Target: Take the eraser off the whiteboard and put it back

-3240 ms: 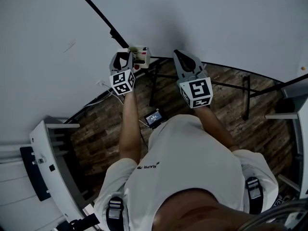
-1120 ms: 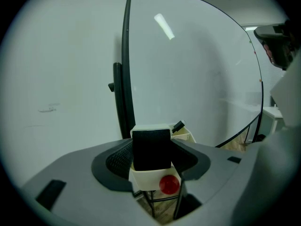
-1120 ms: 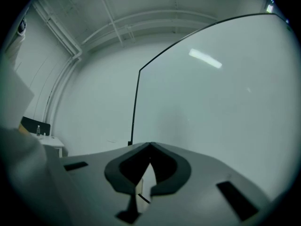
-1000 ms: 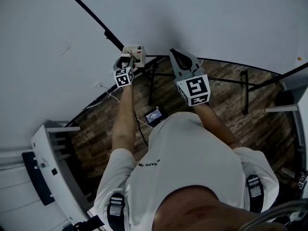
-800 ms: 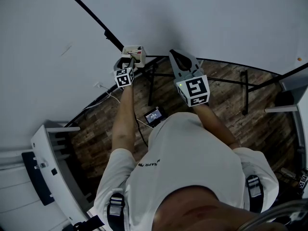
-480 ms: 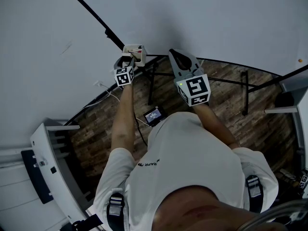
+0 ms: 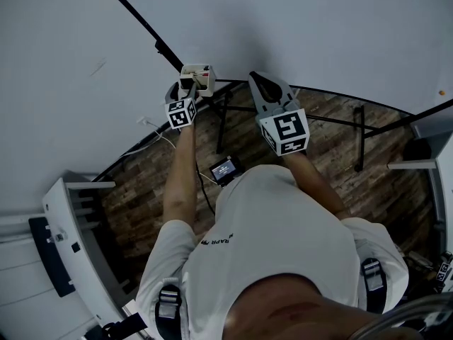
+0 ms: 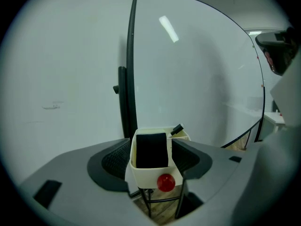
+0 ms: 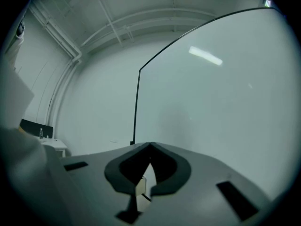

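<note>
A black eraser [image 8: 150, 150] stands upright inside a white holder box [image 8: 153, 175] fixed at the whiteboard's [image 8: 197, 79] lower edge. A red round knob [image 8: 165, 182] is on the box front, and a black marker tip [image 8: 177, 129] pokes up behind. My left gripper [image 8: 151, 147] straddles the box with a finger on each side. Its jaws are opening, and the pads stand off the eraser. In the head view the left gripper [image 7: 182, 91] reaches the box [image 7: 198, 76]. My right gripper [image 7: 260, 82] hovers to the right, shut and empty, facing the whiteboard [image 9: 225, 102].
The whiteboard's black frame edge [image 7: 141, 23] runs diagonally, and its stand legs [image 7: 226, 119] rest on a wooden floor [image 7: 333, 161]. A small lit screen [image 7: 225, 169] and a white cable [image 7: 152, 144] lie on the floor. White furniture [image 7: 71, 218] stands at the left.
Since the oldest frame the left gripper has moved away from me, in to the holder box. Over the last second it has barely shifted. The right gripper has stayed put.
</note>
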`<state>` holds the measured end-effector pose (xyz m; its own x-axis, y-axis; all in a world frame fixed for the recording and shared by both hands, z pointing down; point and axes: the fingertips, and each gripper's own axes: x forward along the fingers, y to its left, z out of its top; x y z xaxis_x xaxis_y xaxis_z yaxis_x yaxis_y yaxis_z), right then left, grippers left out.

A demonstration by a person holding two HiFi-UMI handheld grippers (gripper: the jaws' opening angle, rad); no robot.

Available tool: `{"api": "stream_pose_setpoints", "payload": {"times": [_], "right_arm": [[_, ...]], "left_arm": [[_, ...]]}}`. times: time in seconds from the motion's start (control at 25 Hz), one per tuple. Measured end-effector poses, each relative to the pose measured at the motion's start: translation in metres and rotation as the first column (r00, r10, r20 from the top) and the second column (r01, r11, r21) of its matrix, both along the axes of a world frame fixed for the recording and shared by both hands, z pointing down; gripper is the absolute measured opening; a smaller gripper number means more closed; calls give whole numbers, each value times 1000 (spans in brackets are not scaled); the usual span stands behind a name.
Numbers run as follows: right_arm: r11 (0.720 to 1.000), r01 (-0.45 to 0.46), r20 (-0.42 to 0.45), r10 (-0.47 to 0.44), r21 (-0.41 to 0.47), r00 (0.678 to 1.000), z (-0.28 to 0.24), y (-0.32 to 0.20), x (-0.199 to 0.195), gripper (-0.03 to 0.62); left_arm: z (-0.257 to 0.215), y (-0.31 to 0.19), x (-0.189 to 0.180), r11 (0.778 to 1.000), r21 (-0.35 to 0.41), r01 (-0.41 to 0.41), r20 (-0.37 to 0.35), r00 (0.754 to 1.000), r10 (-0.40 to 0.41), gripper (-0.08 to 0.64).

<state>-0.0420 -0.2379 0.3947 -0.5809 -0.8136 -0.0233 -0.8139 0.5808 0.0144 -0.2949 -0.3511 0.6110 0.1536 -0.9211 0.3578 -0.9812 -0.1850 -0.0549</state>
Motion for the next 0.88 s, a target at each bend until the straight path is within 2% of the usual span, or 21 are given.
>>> {"api": "stream_pose_setpoints", "payload": {"times": [0.2,0.44,0.72,0.88], "right_arm": [[1000,8,2,-8,-2,1000,2,-1,-3,12],[1000,13,6,-13,-8,1000,3,2,-3,12],[1000,11,24,-10,-14,1000,3,-1,-4,12],[1000,11,27,-11,-13,1000,3,0,-4,12]], "left_arm": [[-16,5,-7,997,46,65,-41,997,-63,265],[-25,15,-4,994,61,87,-54,995,-84,261],[-52,23,5,990,103,101,-51,994,-96,144],[-72,30,9,982,150,117,-54,992,-110,101]]}}
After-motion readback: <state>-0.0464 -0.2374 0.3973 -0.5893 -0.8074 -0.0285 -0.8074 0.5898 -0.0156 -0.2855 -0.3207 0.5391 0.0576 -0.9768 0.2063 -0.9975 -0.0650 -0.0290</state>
